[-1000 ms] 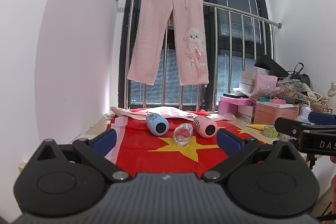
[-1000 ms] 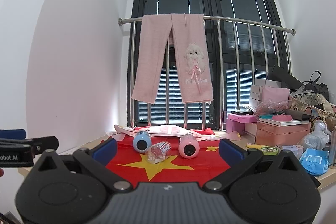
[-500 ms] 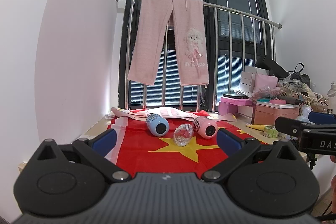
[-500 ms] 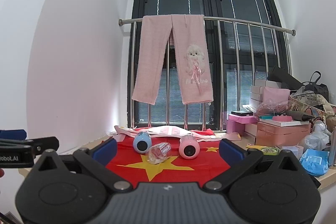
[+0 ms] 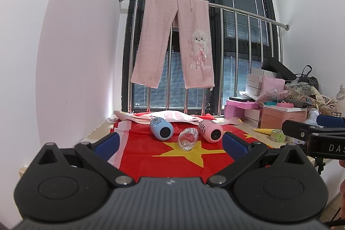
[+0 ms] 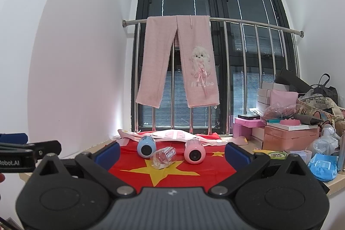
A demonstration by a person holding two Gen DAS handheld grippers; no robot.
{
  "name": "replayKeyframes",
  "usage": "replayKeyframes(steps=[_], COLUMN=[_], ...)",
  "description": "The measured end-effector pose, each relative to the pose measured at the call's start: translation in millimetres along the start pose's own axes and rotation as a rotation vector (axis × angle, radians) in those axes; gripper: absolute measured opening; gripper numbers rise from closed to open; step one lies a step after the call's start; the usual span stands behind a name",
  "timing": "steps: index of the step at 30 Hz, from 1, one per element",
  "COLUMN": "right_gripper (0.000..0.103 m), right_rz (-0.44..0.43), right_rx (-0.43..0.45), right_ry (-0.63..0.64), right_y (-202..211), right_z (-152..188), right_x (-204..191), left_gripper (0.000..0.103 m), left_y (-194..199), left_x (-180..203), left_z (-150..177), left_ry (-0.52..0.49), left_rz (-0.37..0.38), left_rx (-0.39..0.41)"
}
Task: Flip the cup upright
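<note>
Three cups lie on their sides on a red flag cloth (image 5: 151, 150) with yellow stars: a blue cup (image 5: 161, 128) at the left, a clear cup (image 5: 187, 139) in the middle, a pink cup (image 5: 210, 131) at the right. They also show in the right wrist view: blue (image 6: 146, 146), clear (image 6: 163, 157), pink (image 6: 194, 152). My left gripper (image 5: 170, 141) is open and empty, well short of the cups. My right gripper (image 6: 171, 153) is open and empty, also well back.
Pink trousers (image 5: 174, 40) hang on a steel railing (image 5: 237, 10) before the window. Boxes and bags (image 5: 280, 109) crowd the right of the sill, with a tape roll (image 5: 278, 135). A white wall is at the left.
</note>
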State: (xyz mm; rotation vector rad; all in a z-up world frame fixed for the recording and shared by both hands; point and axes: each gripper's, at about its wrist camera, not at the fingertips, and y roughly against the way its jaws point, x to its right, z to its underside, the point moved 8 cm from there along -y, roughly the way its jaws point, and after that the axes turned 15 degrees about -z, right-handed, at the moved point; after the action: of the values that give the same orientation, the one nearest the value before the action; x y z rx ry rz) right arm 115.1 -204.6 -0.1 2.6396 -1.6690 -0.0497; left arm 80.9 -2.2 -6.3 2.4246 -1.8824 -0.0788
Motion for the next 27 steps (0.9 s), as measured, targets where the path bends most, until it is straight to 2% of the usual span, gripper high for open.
replayKeyframes(steps=[27], right_gripper=[0.103], right_rz=[0.000], right_rx=[-0.003], right_ry=[0.000], right_y=[-1.3], right_z=[-2.6], right_x=[-2.9], left_gripper=[0.103], left_y=[0.4], left_x=[-1.0], left_z=[-2.7], left_ry=[0.003], left_rz=[-0.004], left_rx=[-0.004])
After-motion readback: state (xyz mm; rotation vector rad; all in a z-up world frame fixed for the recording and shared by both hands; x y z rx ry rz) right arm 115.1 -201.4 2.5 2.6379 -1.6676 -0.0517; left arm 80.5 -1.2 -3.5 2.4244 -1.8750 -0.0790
